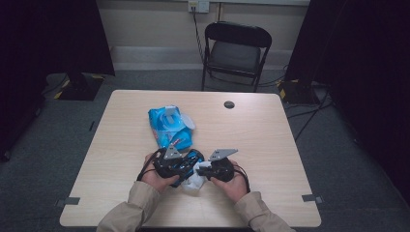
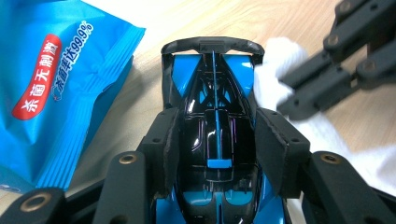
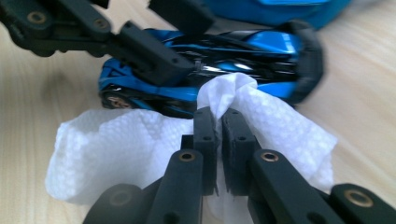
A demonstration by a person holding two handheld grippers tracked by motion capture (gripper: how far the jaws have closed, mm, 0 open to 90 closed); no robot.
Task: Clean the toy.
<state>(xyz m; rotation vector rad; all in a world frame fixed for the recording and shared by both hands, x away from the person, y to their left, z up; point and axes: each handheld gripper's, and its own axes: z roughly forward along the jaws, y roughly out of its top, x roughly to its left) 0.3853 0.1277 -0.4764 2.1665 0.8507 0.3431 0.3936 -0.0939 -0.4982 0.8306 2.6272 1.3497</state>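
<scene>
A blue and black toy race car (image 2: pixel 215 116) lies on the table, its body clamped between the two pads of my left gripper (image 2: pixel 217 144). The same car (image 3: pixel 224 60) runs across the right gripper view with the left jaws over its middle. My right gripper (image 3: pixel 220 122) is shut on a white wet wipe (image 3: pixel 116 149), whose pinched tip touches the car's side. In the high view both grippers, left (image 1: pixel 186 164) and right (image 1: pixel 205 167), meet at the table's front, with the wipe (image 1: pixel 194 182) bunched below them.
A blue pack of wet wipes (image 1: pixel 169 126) lies just beyond the hands, its flap raised; it is at the left in the left gripper view (image 2: pixel 56 84). A black folding chair (image 1: pixel 235 50) stands behind the wooden table (image 1: pixel 270 145). A cable port (image 1: pixel 229 104) sits near the far edge.
</scene>
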